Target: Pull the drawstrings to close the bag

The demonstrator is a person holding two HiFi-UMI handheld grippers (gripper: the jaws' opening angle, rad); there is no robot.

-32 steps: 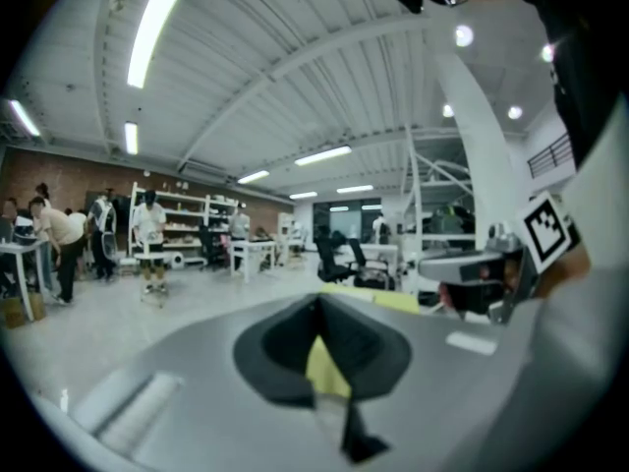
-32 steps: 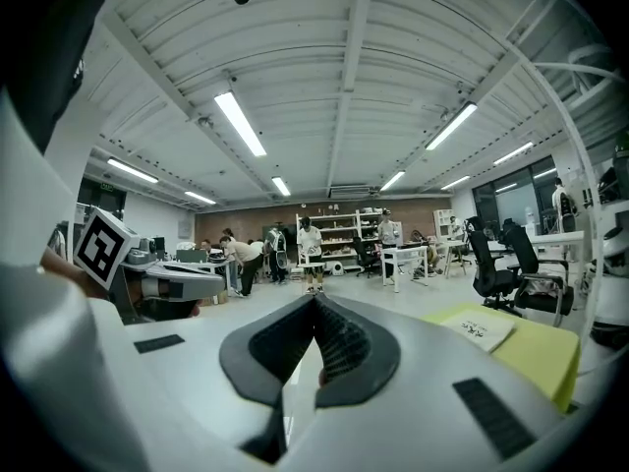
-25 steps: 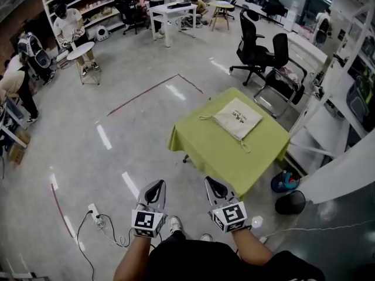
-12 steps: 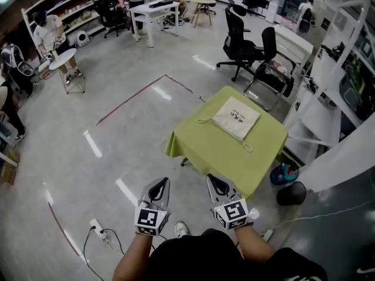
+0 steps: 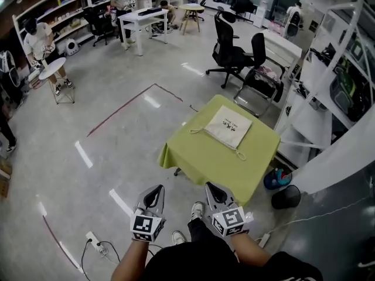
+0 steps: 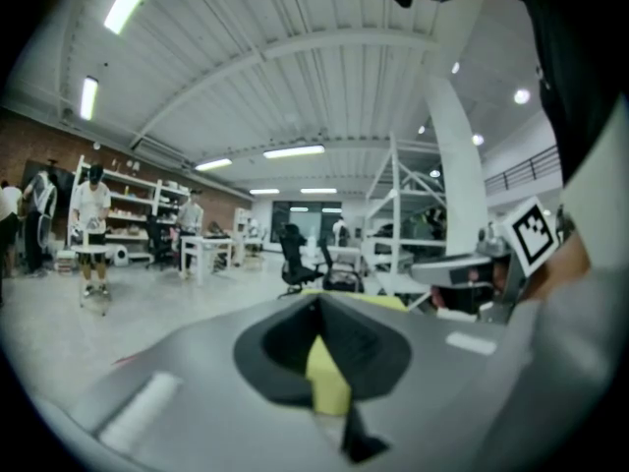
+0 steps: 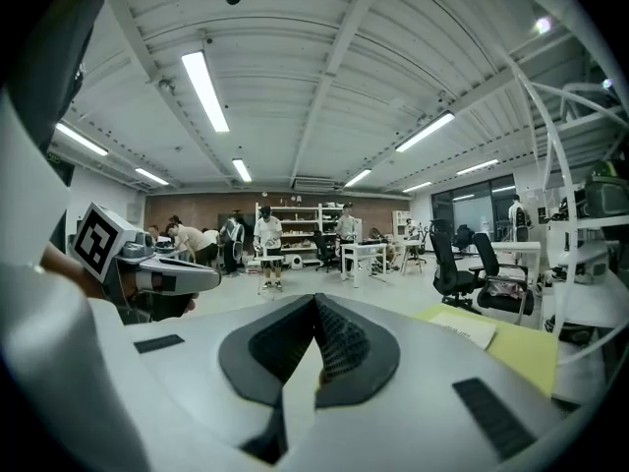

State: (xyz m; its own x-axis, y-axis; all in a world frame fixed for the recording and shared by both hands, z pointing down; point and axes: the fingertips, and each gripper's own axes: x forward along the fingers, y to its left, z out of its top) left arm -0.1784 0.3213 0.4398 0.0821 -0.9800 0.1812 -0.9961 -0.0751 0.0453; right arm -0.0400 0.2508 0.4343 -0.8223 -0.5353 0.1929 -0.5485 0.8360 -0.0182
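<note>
Head view: your cream, flat cloth drawstring bag (image 5: 229,126), marked with small dark print, lies spread out near the far corner of the square table draped in yellow-green cloth (image 5: 202,160). Its thin cords (image 5: 239,153) trail slack from the bag's near edge, one toward each side. Your left gripper (image 5: 154,193) and right gripper (image 5: 213,191) are both clenched on nothing, apart from the table's near edge.

Bright ceiling strip lights (image 7: 204,88); floor (image 5: 82,154) glare; fisheye-warped edges
</note>
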